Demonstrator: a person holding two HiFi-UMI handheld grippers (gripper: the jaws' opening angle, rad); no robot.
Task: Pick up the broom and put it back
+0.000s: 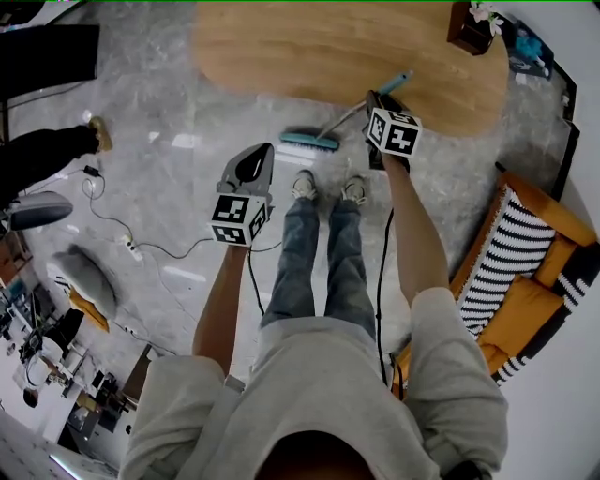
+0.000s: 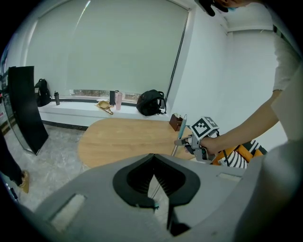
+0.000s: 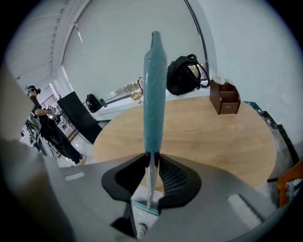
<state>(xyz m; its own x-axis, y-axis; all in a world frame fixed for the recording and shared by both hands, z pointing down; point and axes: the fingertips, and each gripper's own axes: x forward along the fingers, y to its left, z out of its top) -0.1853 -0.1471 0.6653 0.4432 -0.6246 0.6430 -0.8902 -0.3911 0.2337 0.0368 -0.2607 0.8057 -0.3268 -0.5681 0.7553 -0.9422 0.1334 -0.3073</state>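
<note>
The broom stands slanted in front of the wooden table. Its teal head rests on the floor, and the silver shaft rises to a teal grip. My right gripper is shut on the shaft just below that grip. In the right gripper view the teal grip rises from between the pads of my right gripper, with the broom head far below. My left gripper hangs to the left over bare floor, its fingertips together on nothing. The left gripper view, past my left gripper, also shows the broom grip.
The person's shoes stand just behind the broom head. An orange sofa with a striped cushion lies at the right. A brown box sits on the table. Cables and a power strip cross the floor at the left, near another person's leg.
</note>
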